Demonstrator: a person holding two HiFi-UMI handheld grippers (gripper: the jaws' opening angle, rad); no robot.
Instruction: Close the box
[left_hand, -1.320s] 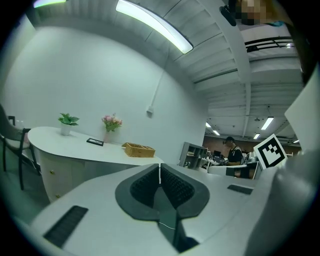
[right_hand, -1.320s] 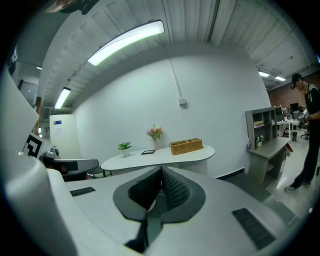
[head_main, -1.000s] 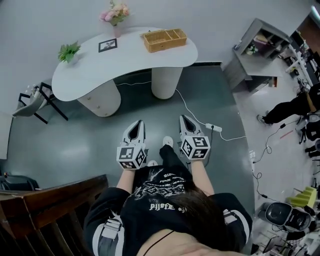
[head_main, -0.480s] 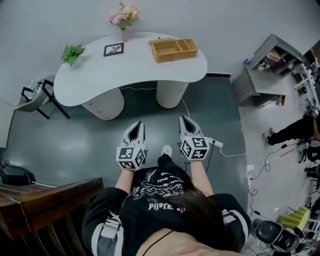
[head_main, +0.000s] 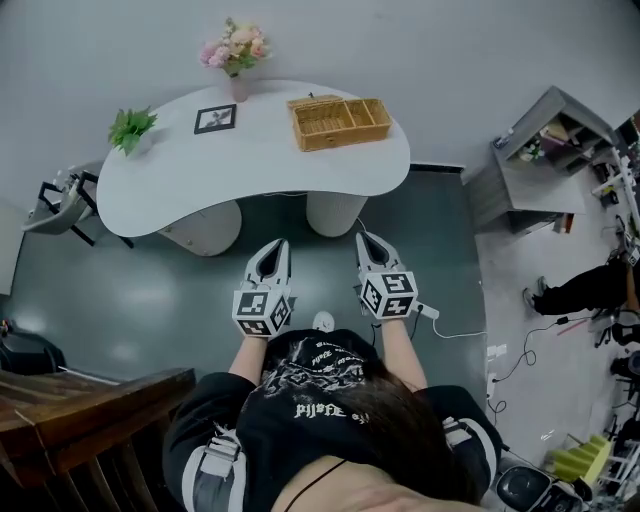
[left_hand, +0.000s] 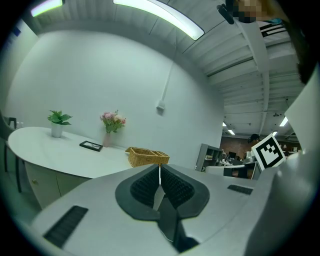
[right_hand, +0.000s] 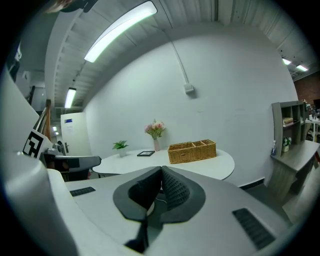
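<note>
The box is a wicker basket-like tray (head_main: 338, 122) with compartments, standing on the far right part of a white curved table (head_main: 260, 165). It also shows as the wicker box (left_hand: 146, 156) in the left gripper view and the wicker box (right_hand: 192, 151) in the right gripper view. My left gripper (head_main: 277, 243) and right gripper (head_main: 362, 236) are held side by side over the dark floor, well short of the table. Both left gripper (left_hand: 160, 166) and right gripper (right_hand: 161, 169) have their jaws together with nothing between them.
On the table stand a pink flower vase (head_main: 236, 50), a small green plant (head_main: 130, 128) and a picture frame (head_main: 215, 119). A folding chair (head_main: 60, 205) is at the left, a grey shelf unit (head_main: 545, 150) at the right, a power strip (head_main: 430, 312) on the floor, wooden furniture (head_main: 80, 410) at bottom left.
The table and the box have drawn nearer and lower in the head view, and the floor has slid back. Both grippers keep their place in front of the body, still shut.
</note>
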